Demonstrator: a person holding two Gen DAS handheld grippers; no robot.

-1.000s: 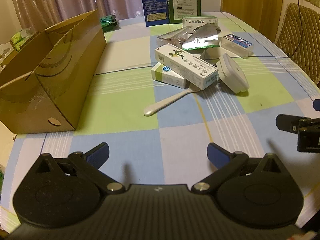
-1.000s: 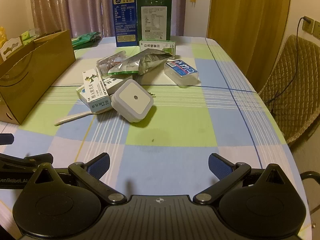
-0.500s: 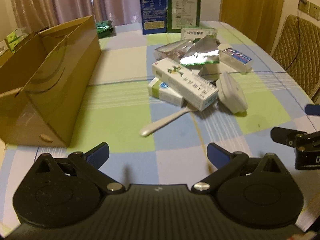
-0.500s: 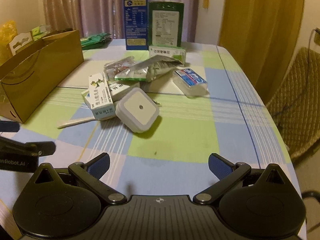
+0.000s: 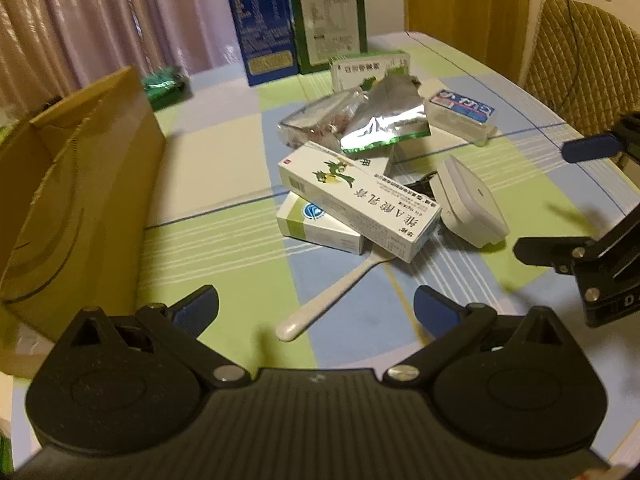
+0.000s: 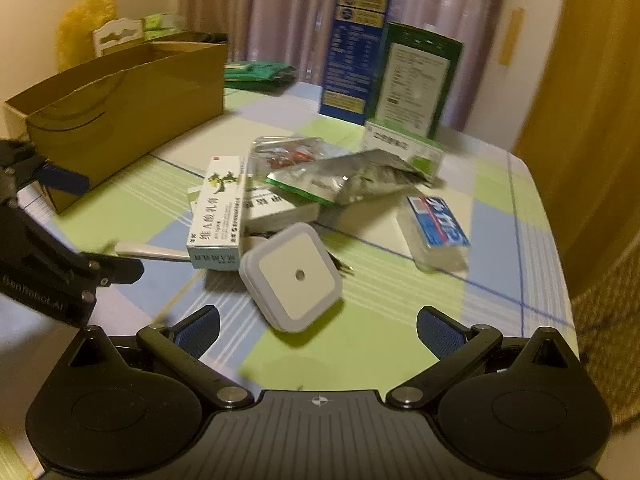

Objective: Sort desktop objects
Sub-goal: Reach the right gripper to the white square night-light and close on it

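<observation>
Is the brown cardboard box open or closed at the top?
Open. The cardboard box has no lid or flaps over it, and its inner walls show in both views. What it holds cannot be seen.

Dim, warm indoor light, yellowish throughout. Soft motion blur across both views, print on the long white carton (image 5: 360,200) only half legible, the tall blue box (image 6: 358,44) smeared. Bright glare on the foil pouch (image 5: 384,124). Short, soft-edged shadows beneath the white square device (image 6: 294,276) and beside the cardboard box (image 5: 80,184) on the checked surface (image 5: 224,236). Strong fisheye bending toward the edges, black vignette in every corner. Near tongs, left (image 5: 316,306) and right (image 6: 318,326), dark and underexposed, little detail.
</observation>
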